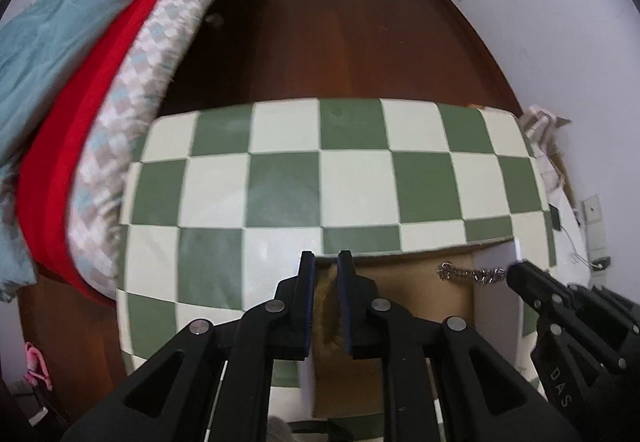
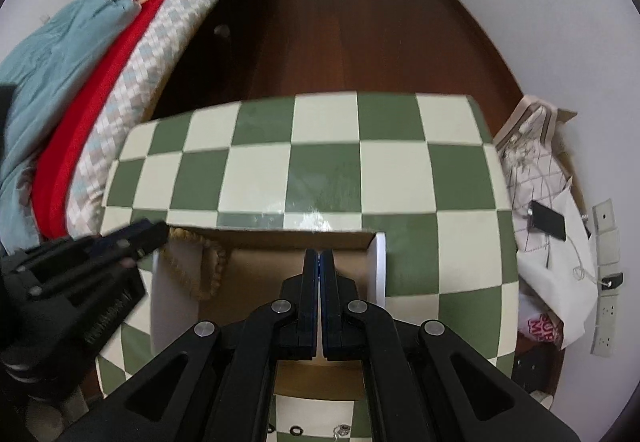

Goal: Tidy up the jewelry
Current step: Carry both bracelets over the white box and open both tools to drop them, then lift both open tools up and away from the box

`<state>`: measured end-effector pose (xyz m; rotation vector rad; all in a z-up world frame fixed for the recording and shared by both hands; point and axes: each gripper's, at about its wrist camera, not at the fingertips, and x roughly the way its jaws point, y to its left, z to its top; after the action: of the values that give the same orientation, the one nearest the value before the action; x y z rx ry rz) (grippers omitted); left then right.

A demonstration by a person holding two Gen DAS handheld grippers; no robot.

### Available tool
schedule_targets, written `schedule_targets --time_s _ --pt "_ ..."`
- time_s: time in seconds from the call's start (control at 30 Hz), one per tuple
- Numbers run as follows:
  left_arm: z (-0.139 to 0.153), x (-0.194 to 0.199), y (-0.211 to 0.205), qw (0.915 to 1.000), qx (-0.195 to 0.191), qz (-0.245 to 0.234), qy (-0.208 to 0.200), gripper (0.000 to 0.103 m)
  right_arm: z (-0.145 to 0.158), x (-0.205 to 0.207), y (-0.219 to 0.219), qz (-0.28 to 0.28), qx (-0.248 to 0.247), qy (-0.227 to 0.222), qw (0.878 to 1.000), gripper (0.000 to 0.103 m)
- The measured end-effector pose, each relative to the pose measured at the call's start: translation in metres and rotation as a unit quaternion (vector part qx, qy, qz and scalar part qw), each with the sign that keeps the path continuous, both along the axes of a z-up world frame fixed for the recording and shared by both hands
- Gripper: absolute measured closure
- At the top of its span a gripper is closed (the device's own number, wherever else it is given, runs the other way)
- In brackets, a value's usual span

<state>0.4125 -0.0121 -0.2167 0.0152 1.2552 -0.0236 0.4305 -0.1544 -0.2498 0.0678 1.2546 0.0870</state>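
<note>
A shallow cardboard box (image 2: 256, 270) with white walls lies on the green and white checkered table (image 2: 328, 166). A gold chain (image 2: 212, 266) lies looped in its left part. My left gripper (image 1: 326, 262) has its fingers a small gap apart over the box (image 1: 416, 294), with the gold chain (image 1: 326, 306) seen between them; it also shows in the right wrist view (image 2: 148, 238). My right gripper (image 2: 320, 262) is shut on a silver chain (image 1: 472, 274), which hangs out of its tip (image 1: 516, 270) over the box in the left wrist view.
A bed with teal, red and checkered covers (image 1: 100, 82) lies to the left. Bags and a phone (image 2: 548, 222) are to the right of the table. Small rings (image 2: 296, 430) lie near the table's front edge. Dark wooden floor (image 1: 340, 34) lies beyond.
</note>
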Motion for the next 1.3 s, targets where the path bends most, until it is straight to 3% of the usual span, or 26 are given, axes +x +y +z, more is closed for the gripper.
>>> schedule_targets --time_s 0.07,0.1,0.13,0.2,0.33,0.37,0.4,0.53,0.8,1.3 --pt "0.007 0.0 0.004 0.9998 0.01 0.008 -0.014 0.055 -0.003 -0.001 -0.003 -0.004 0.003 0.007 1.0 0.1" --pt "0.011 -0.001 0.007 0.9995 0.018 0.012 -0.023 0.026 -0.002 -0.002 -0.005 -0.008 0.001 0.008 1.0 0.091" --pt "0.014 -0.001 0.009 0.9992 0.02 0.014 -0.03 0.012 -0.002 -0.003 -0.007 -0.011 -0.002 0.008 1.0 0.083" --pt "0.022 -0.005 0.014 0.9984 0.03 0.021 -0.044 0.008 0.002 -0.006 -0.01 -0.016 -0.006 0.006 1.0 0.042" --pt "0.026 -0.016 0.02 0.9966 0.053 0.028 -0.056 0.0 0.01 -0.016 -0.012 -0.015 -0.022 0.002 1.0 0.02" --pt "0.027 -0.02 0.022 0.9962 0.057 0.031 -0.058 0.0 0.011 -0.02 -0.011 -0.014 -0.026 0.002 1.0 0.007" --pt "0.027 -0.024 0.023 0.9959 0.059 0.032 -0.061 0.0 0.011 -0.024 -0.01 -0.013 -0.034 0.003 0.999 0.001" --pt "0.028 -0.043 0.026 0.9938 0.075 0.037 -0.074 0.0 0.008 -0.043 -0.004 -0.004 -0.065 0.003 0.998 0.0" --pt "0.039 -0.091 0.03 0.9895 0.094 0.045 -0.1 0.0 0.006 -0.079 -0.003 -0.014 -0.064 -0.005 0.998 0.0" --pt "0.1 -0.172 0.033 0.9796 0.076 0.048 -0.18 0.0 0.079 -0.149 -0.002 -0.024 -0.091 -0.112 0.989 0.0"
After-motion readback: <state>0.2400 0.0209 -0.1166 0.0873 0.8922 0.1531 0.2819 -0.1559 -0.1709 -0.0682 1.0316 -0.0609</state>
